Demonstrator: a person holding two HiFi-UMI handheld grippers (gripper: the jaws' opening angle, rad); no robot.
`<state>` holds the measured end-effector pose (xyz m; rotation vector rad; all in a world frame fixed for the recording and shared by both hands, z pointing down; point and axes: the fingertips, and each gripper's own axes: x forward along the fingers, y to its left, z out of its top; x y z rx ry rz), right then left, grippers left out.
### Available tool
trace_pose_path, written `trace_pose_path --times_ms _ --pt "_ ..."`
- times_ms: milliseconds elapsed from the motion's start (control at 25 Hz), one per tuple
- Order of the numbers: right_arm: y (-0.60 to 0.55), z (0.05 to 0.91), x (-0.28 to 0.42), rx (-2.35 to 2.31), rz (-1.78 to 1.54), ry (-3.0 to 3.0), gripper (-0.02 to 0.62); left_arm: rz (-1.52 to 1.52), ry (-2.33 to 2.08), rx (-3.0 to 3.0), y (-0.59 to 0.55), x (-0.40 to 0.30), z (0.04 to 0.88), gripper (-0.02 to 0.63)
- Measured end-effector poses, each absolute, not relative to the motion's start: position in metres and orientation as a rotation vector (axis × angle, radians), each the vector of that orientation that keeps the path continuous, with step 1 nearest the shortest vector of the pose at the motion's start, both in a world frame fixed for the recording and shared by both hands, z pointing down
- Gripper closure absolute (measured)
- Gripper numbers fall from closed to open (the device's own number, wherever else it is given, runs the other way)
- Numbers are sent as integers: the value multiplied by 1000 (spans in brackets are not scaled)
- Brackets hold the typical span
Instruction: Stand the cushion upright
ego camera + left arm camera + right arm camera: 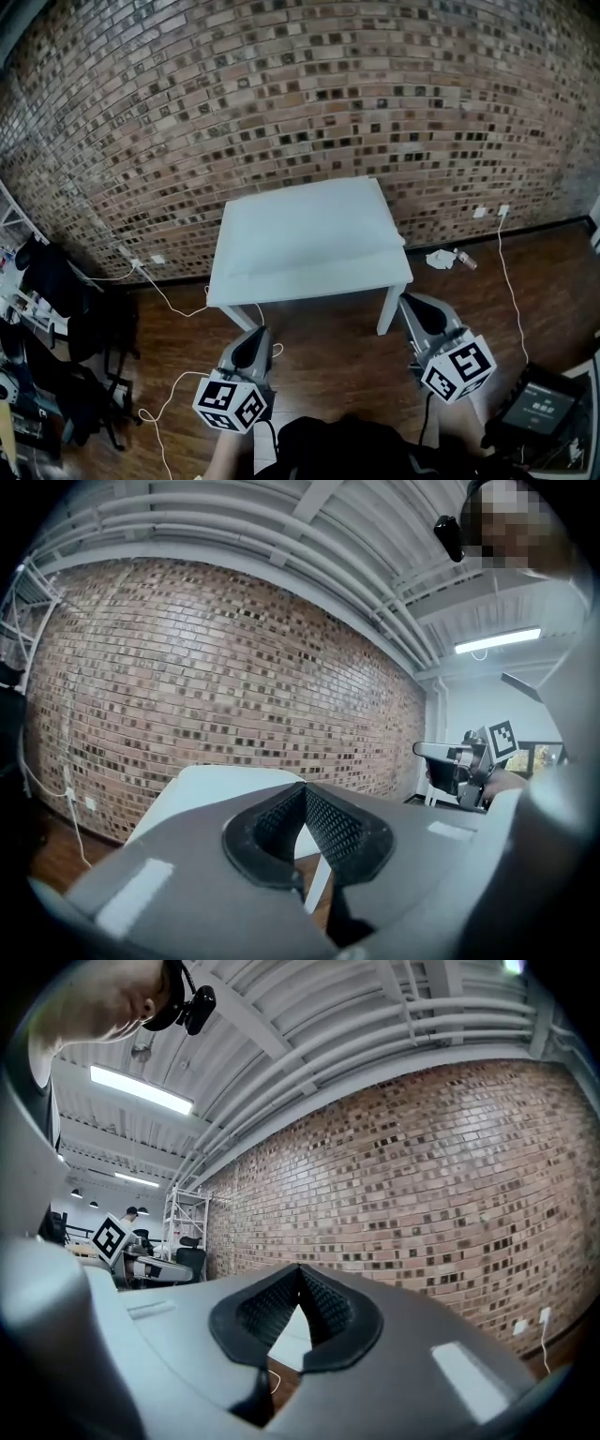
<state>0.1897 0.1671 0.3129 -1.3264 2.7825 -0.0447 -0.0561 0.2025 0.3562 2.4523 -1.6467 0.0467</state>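
Item: left gripper (pixel 255 336), grey, two-jaw, hand-held, low in the head view with a cube of black-and-white square markers (pixel 232 405) at its rear; jaws pressed together at the tips with nothing between them, ribbed black pads (pixel 330 825) meeting in a narrow wedge in the left gripper view. Item: right gripper (pixel 411 302), same make, its marker cube (pixel 459 367) tilted; jaws likewise pressed together and empty. Both grippers point toward a white rectangular table (pixel 309 239) with square white legs, and both are short of its near edge, the left near the front left corner, the right beside the front right leg (pixel 388 311). The table's far edge is close to a red-brown brick wall (pixel 281 94). Flooring: dark brown wood boards (pixel 328 361). On the floor: a thin white cable (pixel 167 296) running from the wall base at left toward the left gripper; a second white cable (pixel 512 281) hanging from a white wall socket (pixel 503 210) at right; a crumpled white object (pixel 440 260) near the wall right of the table, kind not legible. Far left: black office chairs (pixel 58 281). Lower right: a black box with a lit screen (pixel 540 403). Overhead, in the gripper views: white ceiling beams (pixel 309 564) and a lit tube lamp (pixel 497 639). The right gripper view also shows a white metal shelving rack (pixel 184 1227) in the background. Cushion: in none of the three views.
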Motion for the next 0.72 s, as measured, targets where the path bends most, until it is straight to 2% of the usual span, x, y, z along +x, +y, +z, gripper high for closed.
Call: trace_pose_path --times_ms 320,720 --pt "133 325 193 -1317 -95 2789 589 93 -1621 2434 169 -47 362 604" --pt "76 326 168 -1380 -77 2778 589 77 -1582 2439 110 -78 369 604"
